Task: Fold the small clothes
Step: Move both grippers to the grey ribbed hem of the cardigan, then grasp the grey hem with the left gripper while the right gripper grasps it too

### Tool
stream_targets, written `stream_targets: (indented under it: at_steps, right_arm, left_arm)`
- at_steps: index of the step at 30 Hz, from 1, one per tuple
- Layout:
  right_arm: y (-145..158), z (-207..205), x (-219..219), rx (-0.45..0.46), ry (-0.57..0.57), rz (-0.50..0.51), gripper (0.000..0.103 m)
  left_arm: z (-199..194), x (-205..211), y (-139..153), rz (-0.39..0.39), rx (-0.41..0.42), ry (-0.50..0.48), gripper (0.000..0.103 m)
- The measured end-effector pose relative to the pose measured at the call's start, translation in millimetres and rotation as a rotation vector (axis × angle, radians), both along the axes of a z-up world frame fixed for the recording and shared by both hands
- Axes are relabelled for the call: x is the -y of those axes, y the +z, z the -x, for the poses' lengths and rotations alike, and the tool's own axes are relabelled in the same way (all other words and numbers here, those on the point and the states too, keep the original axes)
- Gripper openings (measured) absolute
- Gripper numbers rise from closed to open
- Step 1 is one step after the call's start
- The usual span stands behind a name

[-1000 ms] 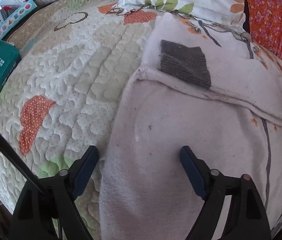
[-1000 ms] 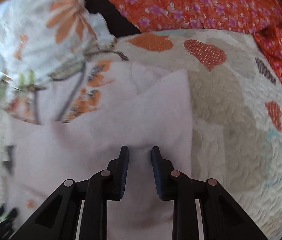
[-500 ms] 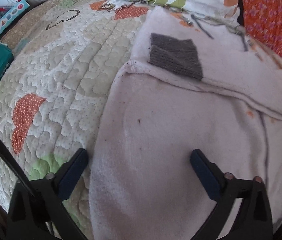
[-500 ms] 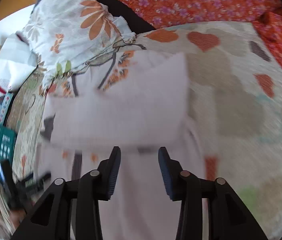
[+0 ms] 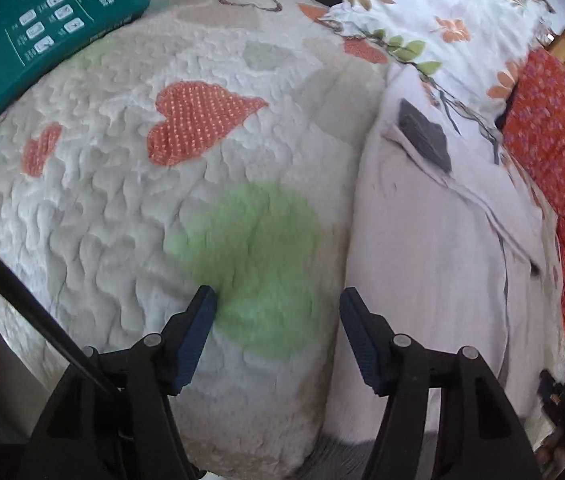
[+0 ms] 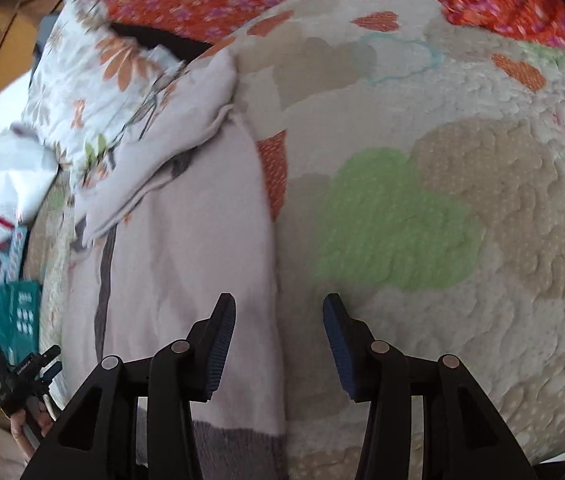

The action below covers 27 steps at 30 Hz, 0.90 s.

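Quilt (image 5: pixel 122 200) w/ hearts covers the bed; pale garment (image 5: pixel 434 280) lies flat on it, top folded over, grey patch (image 5: pixel 422 136) showing. Left gripper (image 5: pixel 276 308) over quilt just left of garment, jaws part open, just been closing, nothing between. Right gripper (image 6: pixel 278 312) straddles garment's right edge, jaws just been opening, gripping nothing.

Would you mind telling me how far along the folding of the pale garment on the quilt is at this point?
Done: the pale garment lies on the quilt with its sleeve, grey cuff, folded across the body. In hand: nothing; the left gripper and right gripper are open, straddling the garment's opposite long edges. The left's jaws have just been closing, the right's opening. Left: probably further folds.
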State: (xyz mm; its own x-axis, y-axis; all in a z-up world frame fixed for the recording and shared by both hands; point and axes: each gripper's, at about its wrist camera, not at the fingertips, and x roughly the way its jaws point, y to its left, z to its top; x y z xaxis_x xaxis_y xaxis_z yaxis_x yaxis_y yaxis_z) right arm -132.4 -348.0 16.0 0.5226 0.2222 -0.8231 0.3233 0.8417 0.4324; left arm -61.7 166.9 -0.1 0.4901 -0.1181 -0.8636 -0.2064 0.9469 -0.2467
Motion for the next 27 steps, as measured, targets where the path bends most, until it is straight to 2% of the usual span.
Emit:
stream_targets:
  at_steps: [1, 3, 5, 8, 10, 14, 15, 18, 23, 27]
  right_arm:
    - [-1.2, 0.6, -5.7, 0.002, 0.023, -0.008, 0.052]
    - [-3.8, 2.1, -14.7, 0.013, 0.042, -0.036, 0.052]
    - [-6.2, 6.0, -23.1, 0.031, 0.057, -0.059, 0.052]
    - [-11.7, 10.9, -28.1, 0.046, 0.091, -0.188, 0.052]
    - [-19.5, 16.2, -31.8, 0.048, 0.113, -0.293, 0.052]
    - [-28.4, 26.9, -38.4, 0.049, 0.136, -0.392, 0.052]
    - [-30.6, 30.1, -40.5, 0.047, 0.140, -0.405, 0.052]
    - [-30.1, 42.0, -48.1, 0.058, 0.158, -0.379, 0.052]
    - [-24.9, 54.5, -63.0, 0.070, 0.184, -0.305, 0.052]
    - [-22.6, 61.2, -70.7, 0.075, 0.197, -0.256, 0.052]
  left_arm:
    - [6.3, 7.2, 0.4, -0.013, 0.009, -0.025, 0.062]
    - [15.9, 20.9, -3.2, 0.065, 0.013, -0.094, 0.063]
    - [26.4, 31.4, -7.3, 0.109, 0.021, -0.123, 0.063]
    - [39.2, 45.8, -11.9, 0.157, 0.031, -0.164, 0.063]
    - [49.9, 53.0, -14.0, 0.205, 0.023, -0.189, 0.058]
    - [71.4, 58.5, -14.6, 0.209, 0.029, -0.185, 0.039]
    - [74.2, 58.0, -17.2, 0.244, 0.018, -0.184, 0.035]
    - [76.7, 56.6, -26.0, 0.304, -0.002, -0.164, 0.035]
    - [73.8, 61.5, -24.9, 0.315, 0.007, -0.167, 0.040]
    - [71.6, 68.8, -24.0, 0.288, 0.012, -0.174, 0.047]
